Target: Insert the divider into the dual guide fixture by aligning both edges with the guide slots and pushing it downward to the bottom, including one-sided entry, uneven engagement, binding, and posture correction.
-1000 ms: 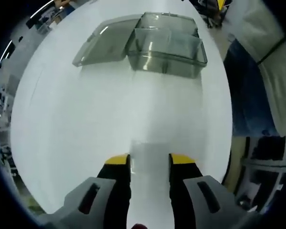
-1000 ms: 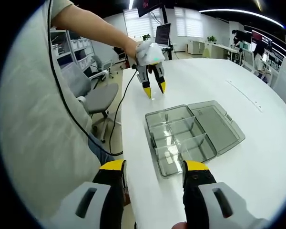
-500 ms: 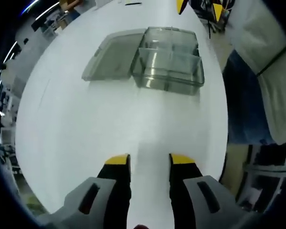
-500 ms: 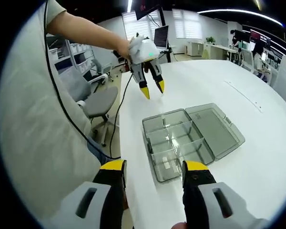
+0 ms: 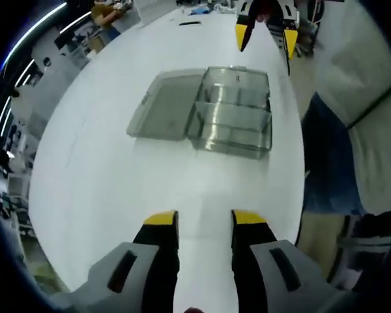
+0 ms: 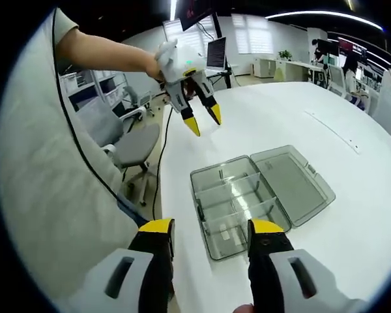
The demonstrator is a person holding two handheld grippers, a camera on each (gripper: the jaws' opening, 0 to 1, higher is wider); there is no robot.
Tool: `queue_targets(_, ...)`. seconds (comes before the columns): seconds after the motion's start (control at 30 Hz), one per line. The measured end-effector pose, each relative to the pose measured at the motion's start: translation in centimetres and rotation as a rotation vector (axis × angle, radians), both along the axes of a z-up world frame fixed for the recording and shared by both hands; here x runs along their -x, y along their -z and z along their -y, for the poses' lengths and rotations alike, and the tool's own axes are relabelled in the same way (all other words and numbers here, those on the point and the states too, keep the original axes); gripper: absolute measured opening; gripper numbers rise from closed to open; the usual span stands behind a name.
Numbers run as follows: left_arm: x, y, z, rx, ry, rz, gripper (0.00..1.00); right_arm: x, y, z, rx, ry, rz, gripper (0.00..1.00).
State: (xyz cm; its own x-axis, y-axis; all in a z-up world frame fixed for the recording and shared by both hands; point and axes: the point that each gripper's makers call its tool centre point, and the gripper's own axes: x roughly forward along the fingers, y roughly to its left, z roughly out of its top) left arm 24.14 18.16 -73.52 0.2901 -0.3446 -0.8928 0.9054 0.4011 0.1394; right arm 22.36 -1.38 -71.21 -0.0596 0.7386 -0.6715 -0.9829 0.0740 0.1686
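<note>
I hold my left claw above the white surface, and its two yellow-tipped jaws stand apart with nothing between them. Ahead of it, well apart from the tips, the clear plastic box sits on the surface, near the edge on the side of my body. Its lid lies open flat beside it, touching it along one side. Inside the box I see clear walls that cut it into compartments; I cannot tell which of them is the divider, or if it sits fully down. Beyond the box my right claw comes into the left gripper view, with its jaws also apart.

In the right gripper view my right claw is open too and holds nothing. The same box lies just ahead of its tips, with the lid spread flat toward the middle of the surface. My left claw hangs in the air on the far side of the box, held by my hand, the tips pointing down to the surface and not touching it. A grey chair stands beside the surface.
</note>
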Motion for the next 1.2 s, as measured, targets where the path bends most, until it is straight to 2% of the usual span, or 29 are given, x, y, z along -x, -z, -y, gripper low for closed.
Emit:
queue_targets(0.4, 0.3, -2.8, 2.6, 0.060, 0.014, 0.058, 0.27, -0.7, -0.4, -1.5, -0.033, 0.044, -0.056, 0.37)
queue_targets(0.63, 0.7, -4.3, 4.9, 0.094, 0.032, 0.102, 0.27, -1.0, -0.7, -2.2, -0.049, 0.071, -0.089, 0.35)
queue_targets(0.9, 1.2, -5.2, 7.5, 0.133, 0.056, 0.138, 0.27, -1.0, -1.1, -2.7, -0.062, 0.095, -0.121, 0.32)
queue_targets(1.2, 1.3, -5.5, 9.7, 0.159, 0.073, 0.175, 0.27, -0.9, -2.1, -3.5, -0.092, 0.146, -0.190, 0.30)
